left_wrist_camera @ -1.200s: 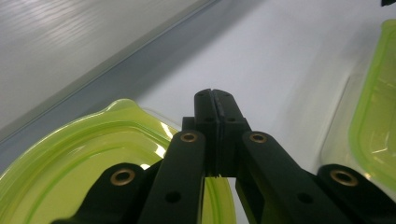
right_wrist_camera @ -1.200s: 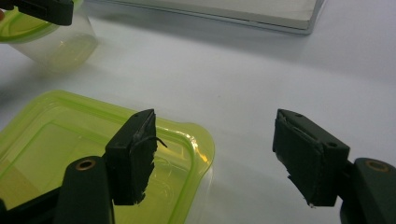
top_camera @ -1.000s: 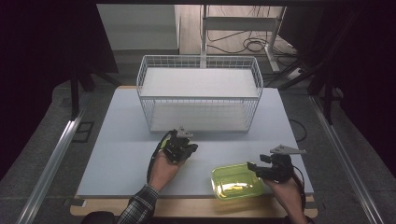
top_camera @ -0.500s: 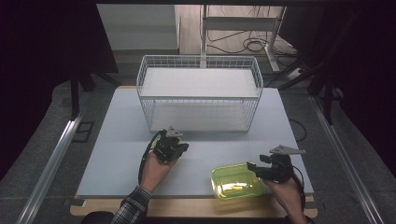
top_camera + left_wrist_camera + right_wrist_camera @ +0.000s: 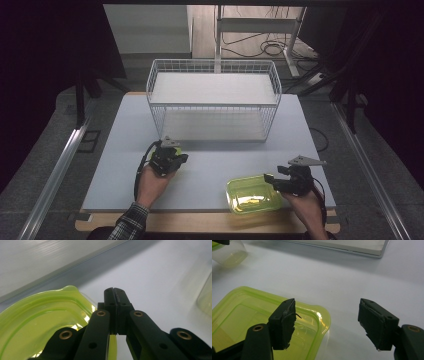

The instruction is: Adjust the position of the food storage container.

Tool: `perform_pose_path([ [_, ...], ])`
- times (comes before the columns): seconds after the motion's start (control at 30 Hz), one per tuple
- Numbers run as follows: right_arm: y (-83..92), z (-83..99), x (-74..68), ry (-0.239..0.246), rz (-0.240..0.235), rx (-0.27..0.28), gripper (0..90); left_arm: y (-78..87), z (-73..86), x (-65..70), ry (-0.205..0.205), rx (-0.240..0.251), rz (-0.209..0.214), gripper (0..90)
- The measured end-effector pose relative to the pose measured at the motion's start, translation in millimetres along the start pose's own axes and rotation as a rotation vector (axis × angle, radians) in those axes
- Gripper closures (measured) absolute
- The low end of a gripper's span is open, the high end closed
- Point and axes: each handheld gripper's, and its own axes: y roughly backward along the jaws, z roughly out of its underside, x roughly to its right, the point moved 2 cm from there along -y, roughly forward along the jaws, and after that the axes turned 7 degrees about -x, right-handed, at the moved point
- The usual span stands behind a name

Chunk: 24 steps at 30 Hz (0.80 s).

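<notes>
Leftward across the white table (image 5: 115, 150) is where the left gripper (image 5: 167, 159) has travelled since the earlier frames, ending further from the right gripper (image 5: 292, 179), which has kept its place at the front right.

In the left gripper view the left gripper's (image 5: 115, 293) fingers (image 5: 122, 298) are pressed together, and a translucent yellow-green plastic lid (image 5: 37, 322) sits to the left of and beneath them; its edge seems to run between them lower down, though the linkage hides the contact.

In the right gripper view the right gripper's (image 5: 327, 315) fingers (image 5: 284, 322) stand well apart with nothing pressed between them. A rectangular yellow-green plastic container (image 5: 254, 194) lies on the table just ahead of them in the high view; in the right gripper view that container's (image 5: 244, 322) rounded corner reaches into the gap, beneath and beside the left-hand finger.

A white wire basket (image 5: 215, 67) stands well beyond both pairs of fingers, at the far middle of the table.
</notes>
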Motion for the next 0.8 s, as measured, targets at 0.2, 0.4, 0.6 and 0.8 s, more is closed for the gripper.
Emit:
perform_pose_path([
  [0.2,-0.2,0.1,-0.2,0.002,0.000,-0.001,30.7,9.7,9.7,-14.7,0.034,0.004,-0.023,90.0],
  [0.4,-0.7,0.2,-0.3,0.004,0.002,-0.001,30.8,18.4,18.2,-28.9,0.062,0.006,-0.050,90.0],
  [0.6,-0.5,0.1,-0.5,0.008,0.003,-0.002,30.8,21.3,20.3,-30.8,0.068,0.016,-0.053,90.0],
  [0.8,8.6,-1.1,-0.4,0.021,0.010,0.016,41.0,30.2,21.7,-6.8,0.022,0.087,0.013,88.8],
])
